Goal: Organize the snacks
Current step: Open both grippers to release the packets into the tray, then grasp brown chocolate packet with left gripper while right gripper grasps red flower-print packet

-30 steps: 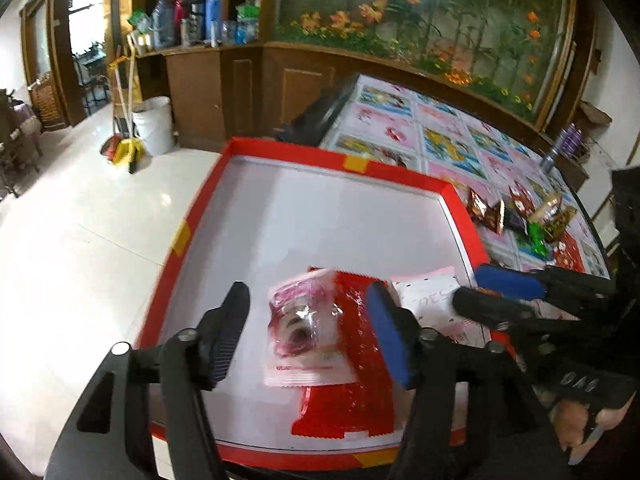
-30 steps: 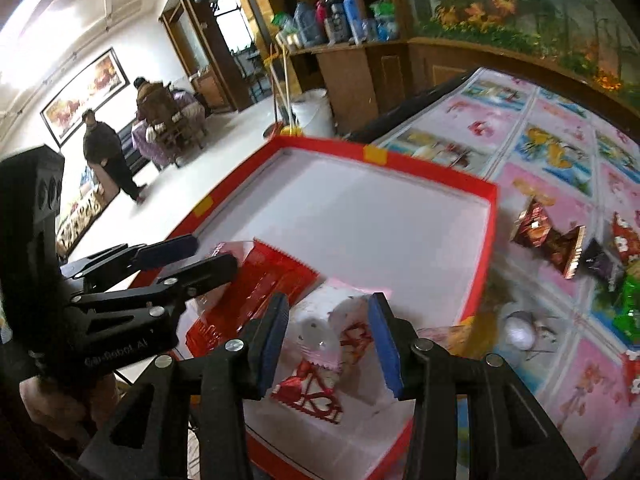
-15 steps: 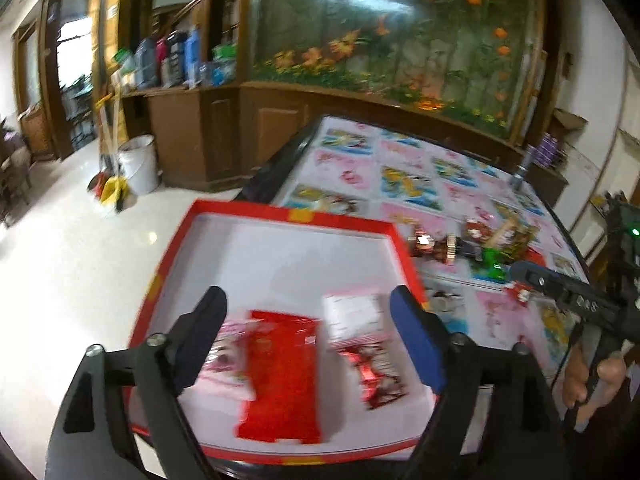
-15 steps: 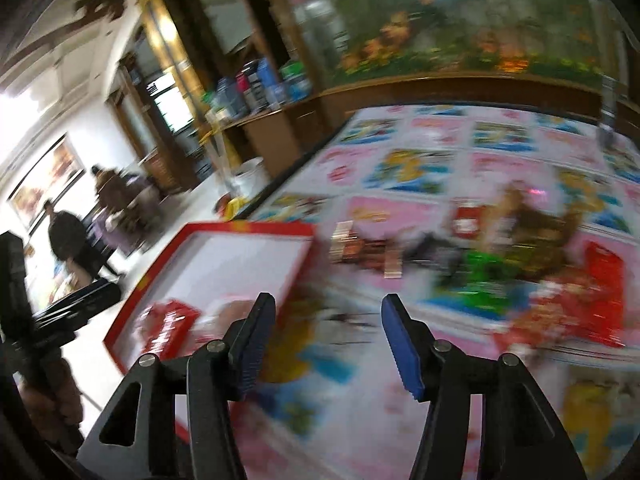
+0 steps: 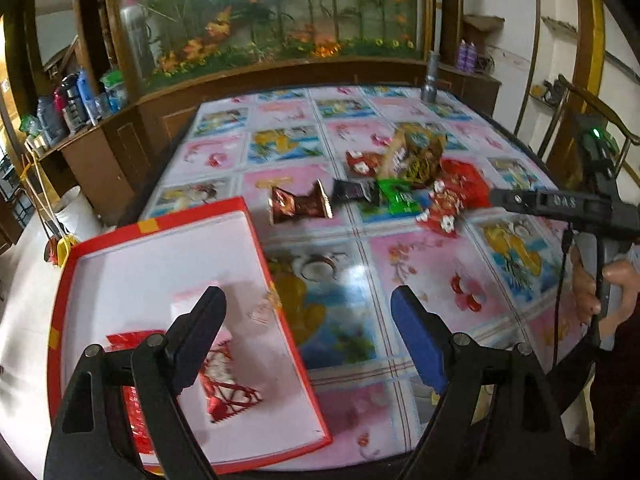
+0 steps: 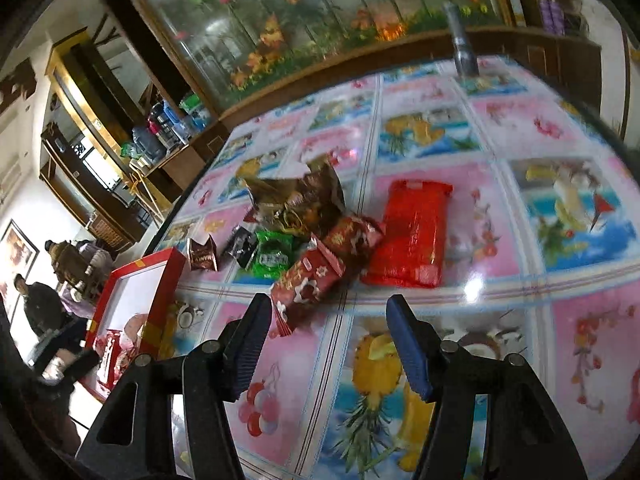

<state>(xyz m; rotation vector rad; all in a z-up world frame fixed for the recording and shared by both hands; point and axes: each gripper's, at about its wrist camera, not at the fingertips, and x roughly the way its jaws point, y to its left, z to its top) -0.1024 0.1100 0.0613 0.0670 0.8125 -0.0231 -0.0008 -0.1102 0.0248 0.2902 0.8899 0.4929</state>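
While its jaws spread wider with nothing between them, the right gripper (image 6: 328, 340) hangs over a table (image 6: 520, 120) covered in a pink and blue fruit-patterned cloth. Just beyond its fingertips lies a dark red flowered packet (image 6: 316, 276), the nearest piece of a loose pile of snacks (image 6: 320, 232). A large plain red packet (image 6: 412, 236) lies on that pile's right side, a green packet (image 6: 274, 254) on its left. The left gripper (image 5: 308, 336) is also released and empty, jaws wide apart, straddling the right edge of a red-rimmed tray (image 5: 160, 220) at the table's near left corner. Inside the tray lie a red and white packet (image 5: 228, 392) and a pale pink one (image 5: 192, 300), partly hidden by the left finger. A hand (image 5: 608, 292) at far right grips the other tool's handle.
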